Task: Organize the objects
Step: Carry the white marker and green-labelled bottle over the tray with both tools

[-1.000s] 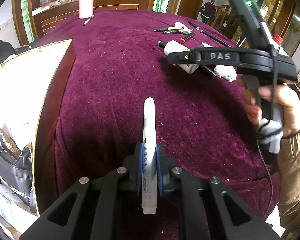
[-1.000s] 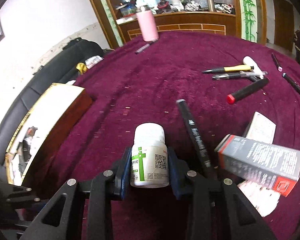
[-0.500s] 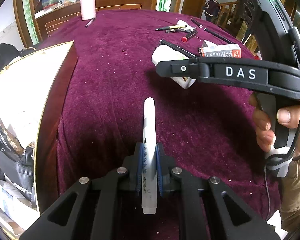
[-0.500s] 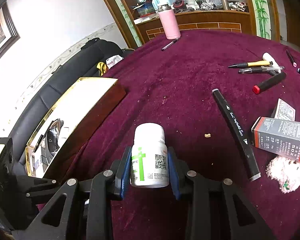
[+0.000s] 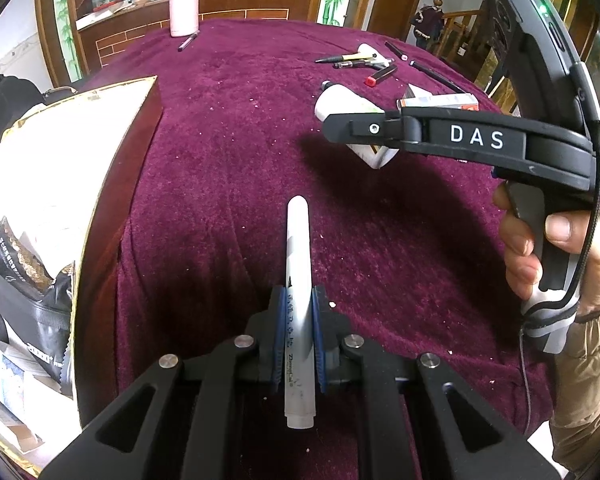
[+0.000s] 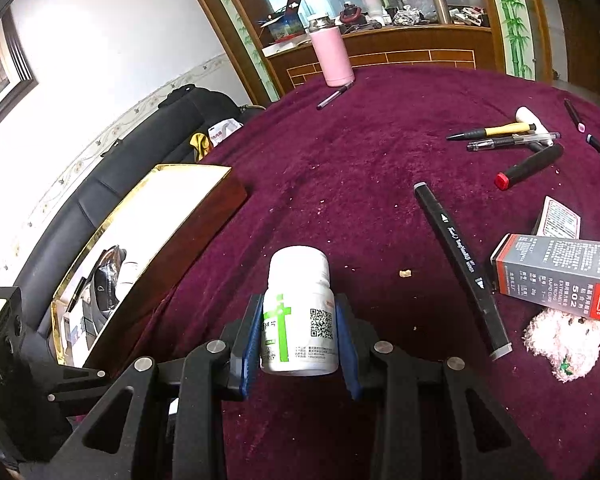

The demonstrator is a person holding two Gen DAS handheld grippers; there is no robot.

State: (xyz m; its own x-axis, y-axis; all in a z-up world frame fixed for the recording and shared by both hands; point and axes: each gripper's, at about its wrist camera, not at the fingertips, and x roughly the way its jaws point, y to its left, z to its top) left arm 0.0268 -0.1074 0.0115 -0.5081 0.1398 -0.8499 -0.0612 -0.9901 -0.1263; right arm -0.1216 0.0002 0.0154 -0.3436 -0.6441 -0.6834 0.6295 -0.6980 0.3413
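Observation:
My left gripper is shut on a white pen that points away over the maroon tablecloth. In the right wrist view my right gripper is shut on a white pill bottle with a green cross label, held above the cloth. The same bottle shows behind the right gripper's black body in the left wrist view, with a hand on its handle. An open gold-rimmed box with packets inside stands to the left of both grippers.
On the right lie a black marker, a grey glue carton, a fluffy pink-white tuft, a red-capped marker and several pens. A pink flask and a pen stand far back. A black sofa lies beyond the table's left edge.
The right gripper with the bottle has moved left, toward the box, and now looms larger in the left wrist view. The left gripper and its pen have stayed put.

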